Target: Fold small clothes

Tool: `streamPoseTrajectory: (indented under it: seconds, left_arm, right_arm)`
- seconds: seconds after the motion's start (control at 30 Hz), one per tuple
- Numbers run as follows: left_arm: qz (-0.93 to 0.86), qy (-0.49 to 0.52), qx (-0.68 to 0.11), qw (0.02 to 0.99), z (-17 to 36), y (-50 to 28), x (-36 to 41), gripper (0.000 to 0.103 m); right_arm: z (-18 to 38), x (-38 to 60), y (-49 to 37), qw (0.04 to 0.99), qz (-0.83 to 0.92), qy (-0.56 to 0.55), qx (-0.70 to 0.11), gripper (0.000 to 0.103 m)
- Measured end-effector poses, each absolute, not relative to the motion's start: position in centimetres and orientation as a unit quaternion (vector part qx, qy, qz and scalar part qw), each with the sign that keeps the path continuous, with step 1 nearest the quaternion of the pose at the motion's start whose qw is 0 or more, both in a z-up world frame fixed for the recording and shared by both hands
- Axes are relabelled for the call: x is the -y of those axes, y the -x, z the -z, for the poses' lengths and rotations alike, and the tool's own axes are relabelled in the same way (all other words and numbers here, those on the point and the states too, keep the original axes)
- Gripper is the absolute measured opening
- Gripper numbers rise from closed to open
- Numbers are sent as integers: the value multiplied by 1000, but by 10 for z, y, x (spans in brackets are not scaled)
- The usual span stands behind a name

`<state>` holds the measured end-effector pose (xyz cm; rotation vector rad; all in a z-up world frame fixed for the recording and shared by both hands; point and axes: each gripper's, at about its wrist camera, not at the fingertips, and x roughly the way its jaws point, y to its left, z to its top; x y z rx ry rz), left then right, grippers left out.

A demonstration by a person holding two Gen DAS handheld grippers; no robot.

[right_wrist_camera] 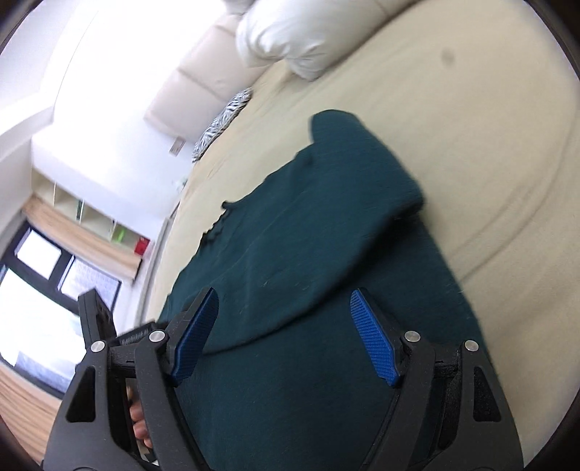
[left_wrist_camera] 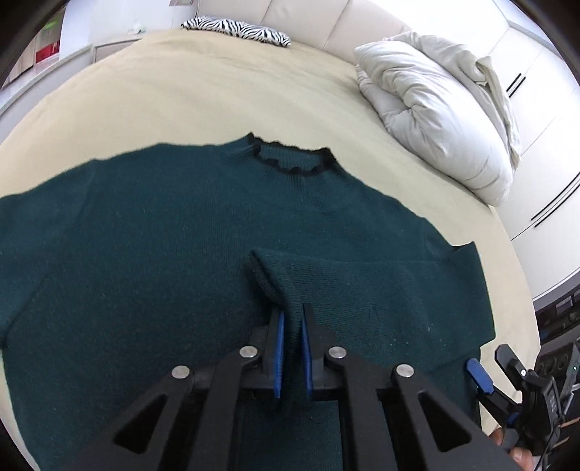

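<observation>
A dark green knit sweater (left_wrist_camera: 152,235) with a black wavy collar (left_wrist_camera: 290,159) lies flat on the beige bed (left_wrist_camera: 203,94). Its right sleeve (left_wrist_camera: 362,275) is folded across the body. My left gripper (left_wrist_camera: 291,319) is shut on the sleeve cuff (left_wrist_camera: 272,275) and holds it over the sweater's middle. My right gripper (right_wrist_camera: 282,315) is open and empty, hovering low over the sweater (right_wrist_camera: 308,235) near its right side. It also shows at the right edge of the left wrist view (left_wrist_camera: 489,366).
A rumpled white duvet (left_wrist_camera: 442,112) lies at the bed's far right. A zebra-print pillow (left_wrist_camera: 235,30) sits at the cream headboard (left_wrist_camera: 326,18). White wardrobe doors (left_wrist_camera: 543,108) stand beyond the bed's right edge. Shelves and a window (right_wrist_camera: 54,275) are on the left.
</observation>
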<state>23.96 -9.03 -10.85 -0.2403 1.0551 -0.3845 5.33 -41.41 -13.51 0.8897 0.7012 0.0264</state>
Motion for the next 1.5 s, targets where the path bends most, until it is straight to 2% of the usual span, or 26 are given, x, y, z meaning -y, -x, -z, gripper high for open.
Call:
streamPoseTrajectory:
  seconds: [0.23,0.57,0.7,0.77,0.83,1.03,1.23,1.4,1.5]
  left_arm:
    - [163,157,-442,868,81,-243,51,8]
    - [138,186,-453,861,111,-255,25,8]
    - [135,193,-455,859,123,-260,21,8]
    - [134,190,-455,859,127,-260,21,8]
    - [133,190,-454,861,129,-260,23,8]
    - [137,186,-452,862,134,-260,22,9]
    - [141,185,-443,866,136,-258,23,9]
    - [141,176,-437,871,136,-258,24,9]
    - [140,168,-436,873,134,-258,27,9]
  right_arm:
    - [147,435,-50,822,-15,-471,-321,75]
    - [157,433,-113,782,11,-537,-317,74]
    - [163,459,-101,782,42,-556,-278,64]
    - [177,473,-95,760,31,-592,-266,50]
    - [183,476,-94,759,20,-599,-256,47]
    - [154,466,-83,786,32,-549,-282,53]
    - [88,462,-120,869,57,-384,-308,53]
    - [108,469,-200,870,68,-296,-388,52]
    - [126,468,-231,860,82,-272,-423,44]
